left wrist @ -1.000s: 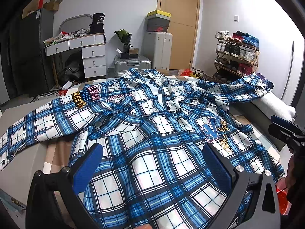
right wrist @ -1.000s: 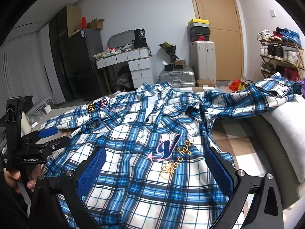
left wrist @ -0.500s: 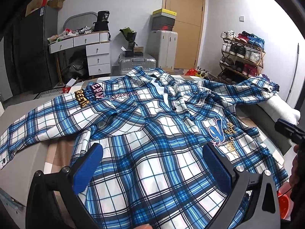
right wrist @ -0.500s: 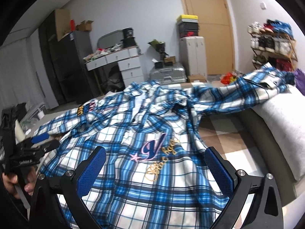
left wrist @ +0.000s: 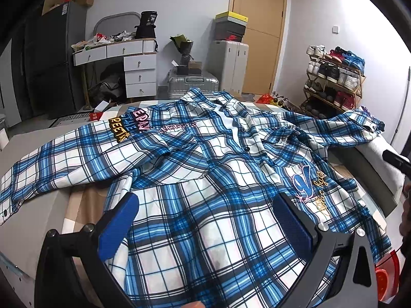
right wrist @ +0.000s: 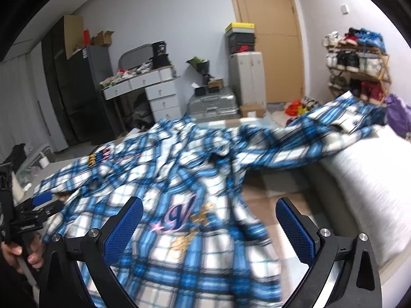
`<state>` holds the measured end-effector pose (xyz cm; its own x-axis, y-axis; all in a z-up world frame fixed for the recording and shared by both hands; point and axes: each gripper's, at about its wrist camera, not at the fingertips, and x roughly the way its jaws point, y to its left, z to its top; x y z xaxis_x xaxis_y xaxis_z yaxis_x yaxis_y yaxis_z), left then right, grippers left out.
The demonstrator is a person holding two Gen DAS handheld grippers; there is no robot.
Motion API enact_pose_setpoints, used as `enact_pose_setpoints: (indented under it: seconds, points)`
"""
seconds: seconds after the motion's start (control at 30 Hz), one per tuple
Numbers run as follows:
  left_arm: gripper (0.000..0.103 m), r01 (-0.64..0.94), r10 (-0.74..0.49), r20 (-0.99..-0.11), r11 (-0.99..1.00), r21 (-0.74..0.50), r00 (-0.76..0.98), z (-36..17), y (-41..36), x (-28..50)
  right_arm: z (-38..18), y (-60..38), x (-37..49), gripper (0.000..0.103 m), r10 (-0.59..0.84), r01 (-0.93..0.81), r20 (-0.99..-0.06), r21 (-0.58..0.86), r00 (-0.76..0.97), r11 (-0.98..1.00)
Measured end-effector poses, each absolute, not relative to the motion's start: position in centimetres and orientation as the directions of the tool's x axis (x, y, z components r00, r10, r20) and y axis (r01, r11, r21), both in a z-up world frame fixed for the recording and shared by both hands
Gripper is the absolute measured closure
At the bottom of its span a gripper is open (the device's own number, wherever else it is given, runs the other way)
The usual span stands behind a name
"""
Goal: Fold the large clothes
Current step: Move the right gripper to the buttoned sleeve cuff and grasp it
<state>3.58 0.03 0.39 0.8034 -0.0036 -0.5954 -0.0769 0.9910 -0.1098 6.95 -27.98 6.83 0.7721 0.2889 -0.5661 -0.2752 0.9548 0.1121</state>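
Blue/white plaid shirt (left wrist: 205,179) lies spread front-up across the bed (left wrist: 38,205), collar toward the far end, hem nearest the cams. One sleeve runs out flat to the left w/ yellow + pink lettering patches (left wrist: 128,125) near the shoulder; the other sleeve stretches right and drapes over a white pillow (right wrist: 372,179). Embroidered "y" logo w/ gold script (left wrist: 308,184) sits on the shirt's right-hand lower panel. Fabric is wrinkled around the button placket, not yet folded.

Left claw (left wrist: 205,220) hovers over the hem, blue pads wide apart, nothing between them. Right claw (right wrist: 209,227) likewise spread wide, empty, above the logo area; right wrist view is motion-blurred. In that view a hand (right wrist: 18,254) at the left edge grips the other tool's handle.

Beyond the bed: white drawer unit (left wrist: 140,74) w/ clutter on top, silver suitcase (left wrist: 194,84), wooden door (left wrist: 259,33), shoe rack (left wrist: 334,82) at right, dark cabinet (left wrist: 48,64) at left.
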Motion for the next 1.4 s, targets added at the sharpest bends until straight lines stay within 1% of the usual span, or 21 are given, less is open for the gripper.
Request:
enact_pose_setpoints:
  seconds: [0.2, 0.37, 0.43, 0.5, 0.6, 0.63, 0.7, 0.77, 0.83, 0.93, 1.03, 1.27, 1.3, 1.4]
  points:
    - [0.001, -0.113, 0.009, -0.563, 0.982, -0.150, 0.827, 1.2, 1.5, 3.5, 9.2, -31.3, 9.2, 0.000, 0.172, -0.180, -0.537, 0.038, 0.826, 0.983]
    - [0.001, -0.136, 0.029, -0.565, 0.980, -0.148, 0.825, 1.3, 2.2, 3.7, 11.1, -34.5, 12.9, 0.000, -0.005, -0.060, -0.531, -0.104, 0.847, 0.993]
    - [0.001, -0.139, 0.028, -0.576, 0.979, -0.150, 0.817, 0.9, 2.3, 3.9, 11.2, -36.1, 14.8, 0.000, -0.054, -0.019, -0.536, -0.130, 0.842, 0.991]
    - [0.001, -0.144, 0.025, -0.588, 0.977, -0.156, 0.809, 0.6, 2.3, 4.1, 10.9, -38.1, 17.3, 0.000, -0.103, 0.038, -0.546, -0.129, 0.831, 0.991]
    - [0.001, -0.144, 0.025, -0.598, 0.978, -0.152, 0.801, 0.4, 2.1, 4.2, 10.3, -40.1, 20.4, 0.000, -0.112, 0.077, -0.587, -0.084, 0.802, 0.994]
    - [0.001, -0.144, 0.029, -0.602, 0.979, -0.144, 0.798, 0.4, 2.0, 4.2, 10.2, -40.4, 21.0, 0.000, -0.124, 0.079, -0.592, -0.101, 0.796, 0.992]
    - [0.001, -0.144, 0.038, -0.606, 0.981, -0.127, 0.794, 0.4, 1.9, 4.1, 9.8, -40.2, 22.4, 0.000, -0.163, 0.058, -0.607, -0.189, 0.778, 0.980]
    - [0.001, -0.148, 0.048, -0.606, 0.982, -0.115, 0.794, 0.4, 2.0, 4.1, 9.0, -39.6, 23.5, 0.001, -0.171, -0.015, -0.640, -0.274, 0.749, 0.962]
    - [0.001, -0.155, 0.050, -0.609, 0.981, -0.121, 0.792, 0.3, 2.2, 4.3, 7.8, -39.0, 24.3, 0.001, -0.181, -0.080, -0.665, -0.342, 0.725, 0.936]
    - [0.001, -0.157, 0.041, -0.616, 0.978, -0.136, 0.787, 0.1, 2.2, 4.7, 6.2, -38.6, 25.1, 0.001, -0.232, -0.110, -0.676, -0.423, 0.700, 0.899]
    - [0.001, -0.147, 0.041, -0.618, 0.982, -0.122, 0.785, 0.1, 1.6, 4.8, 6.0, -39.0, 25.4, 0.003, -0.233, -0.116, -0.689, -0.420, 0.686, 0.900]
    - [0.001, -0.139, 0.037, -0.624, 0.983, -0.116, 0.780, 0.0, 1.4, 4.7, 7.3, -39.8, 25.9, 0.011, -0.260, -0.105, -0.674, -0.451, 0.692, 0.886]
    - [0.001, -0.141, 0.037, -0.625, 0.983, -0.118, 0.779, 0.0, 1.4, 4.7, 7.4, -40.0, 26.0, 0.013, -0.269, -0.099, -0.669, -0.458, 0.693, 0.883]
    - [0.001, -0.144, 0.036, -0.627, 0.982, -0.122, 0.778, -0.1, 1.4, 4.6, 8.2, -40.9, 25.9, 0.015, -0.299, -0.050, -0.635, -0.471, 0.712, 0.881]
